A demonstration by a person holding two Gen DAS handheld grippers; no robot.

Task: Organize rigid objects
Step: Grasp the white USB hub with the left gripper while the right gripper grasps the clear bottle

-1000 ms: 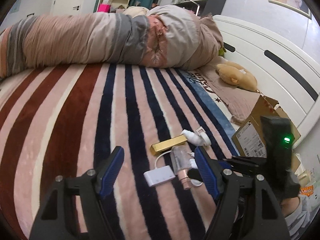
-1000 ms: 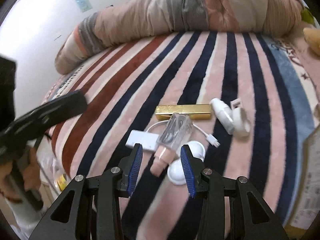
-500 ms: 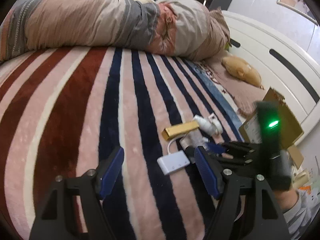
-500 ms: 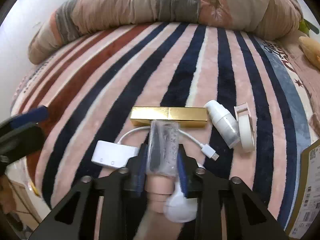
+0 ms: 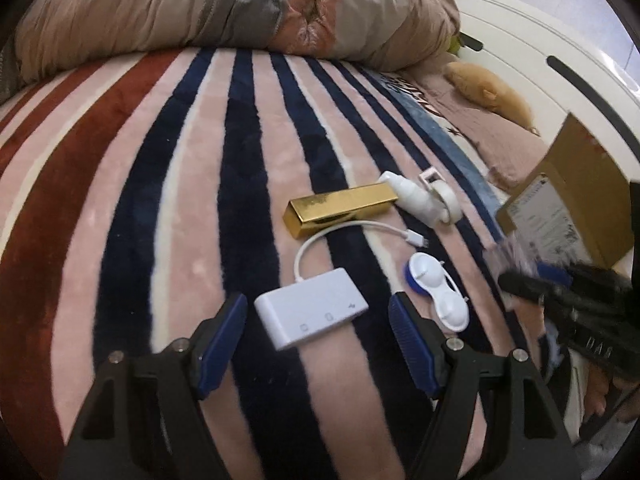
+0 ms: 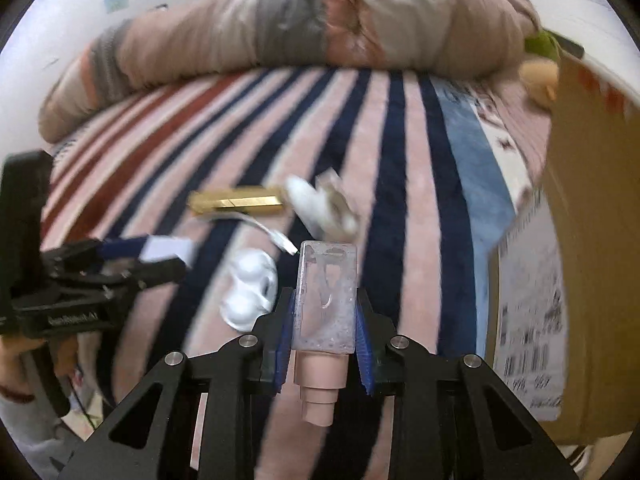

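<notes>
Right wrist view has the right gripper point(image 6: 324, 322) pinching a clear bottle point(image 6: 326, 300) with a pink cap between its blue pads; the cap points back toward the camera and the clear body sticks forward past the fingertips. The bottle is lifted clear of the striped blanket point(image 6: 404, 184). To its right stands a cardboard box point(image 6: 584, 240), a printed label on its near face, close beside the gripper. Just past the bottle's left edge lies a white contact lens case point(image 6: 250, 290), and beyond it a white cable plug, a gold bar-shaped box point(image 6: 236, 202) and a white pump bottle point(image 6: 316, 208), all blurred.

From the left wrist view the left gripper point(image 5: 318, 338) hangs over the blanket with its fingers spread wide, nothing between the pads. A white USB hub point(image 5: 310, 312) lies just ahead of the gap, its cable looping up toward the gold box point(image 5: 340, 210). The lens case point(image 5: 436, 290) lies by the right finger. A rumpled quilt point(image 5: 240, 4) lies piled along the far side of the bed, and a tan plush toy point(image 5: 492, 94) lies near the white headboard point(image 5: 540, 36).
</notes>
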